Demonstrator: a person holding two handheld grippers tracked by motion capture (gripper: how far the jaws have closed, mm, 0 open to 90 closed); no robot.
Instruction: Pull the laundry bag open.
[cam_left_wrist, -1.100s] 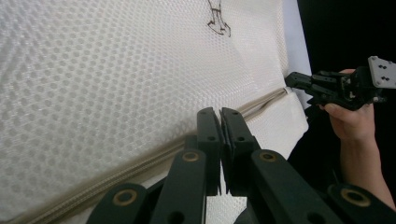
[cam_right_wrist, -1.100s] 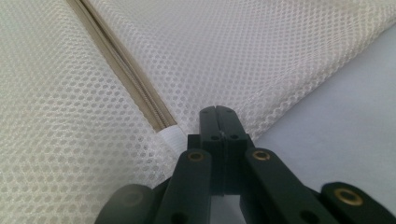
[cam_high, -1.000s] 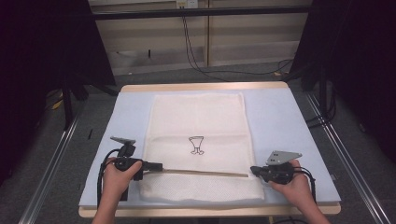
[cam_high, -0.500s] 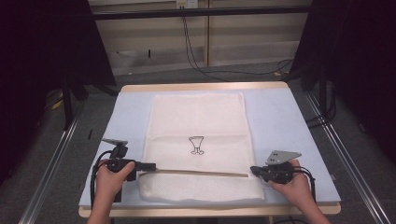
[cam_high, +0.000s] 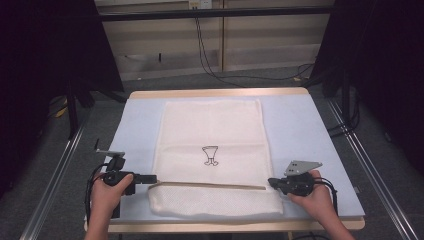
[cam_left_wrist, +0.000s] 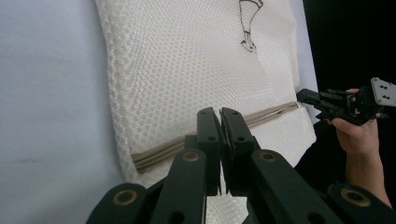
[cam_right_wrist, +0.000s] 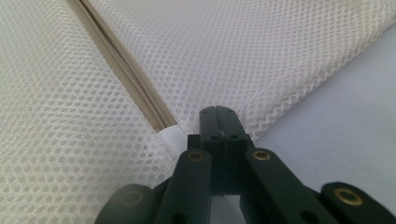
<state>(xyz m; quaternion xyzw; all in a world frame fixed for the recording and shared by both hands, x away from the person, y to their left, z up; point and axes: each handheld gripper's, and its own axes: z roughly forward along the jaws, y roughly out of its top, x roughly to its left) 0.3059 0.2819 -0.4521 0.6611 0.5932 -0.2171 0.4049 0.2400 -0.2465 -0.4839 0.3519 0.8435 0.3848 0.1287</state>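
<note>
Over the last second we see the left gripper (cam_high: 145, 177) slide outward toward the left edge of the surface (cam_high: 295, 120), so that its jaws now reach only to the left end of the zipper (cam_high: 210, 185), where earlier they lay further in over the cloth. The right gripper (cam_high: 274, 183) has kept its place at the zipper's right end.

In the left gripper view the left gripper's (cam_left_wrist: 219, 116) jaws are pressed together, with no gap that we can see; whether they pinch the zipper pull or the mesh we cannot tell. The zipper (cam_left_wrist: 163, 150) runs across just beyond and under their tips. In the right gripper view the right gripper's (cam_right_wrist: 220, 113) jaws are likewise closed flat against each other, their tips over the mesh at the bag's edge; the zipper's (cam_right_wrist: 126, 74) white end tab lies just left of the tips, and we cannot tell whether anything is caught between them.

The container is a white mesh laundry bag (cam_high: 212, 135), lying flat ahead of both sets of jaws, with a small dark printed figure (cam_high: 210, 155) beyond the zipper. The zipper looks closed along its length, and we make out nothing inside the bag.

The surface is pale blue with a wooden rim. Past it we see grey floor, metal rails on either side, dark curtains and cables (cam_high: 210, 55) hanging down a light wall.
</note>
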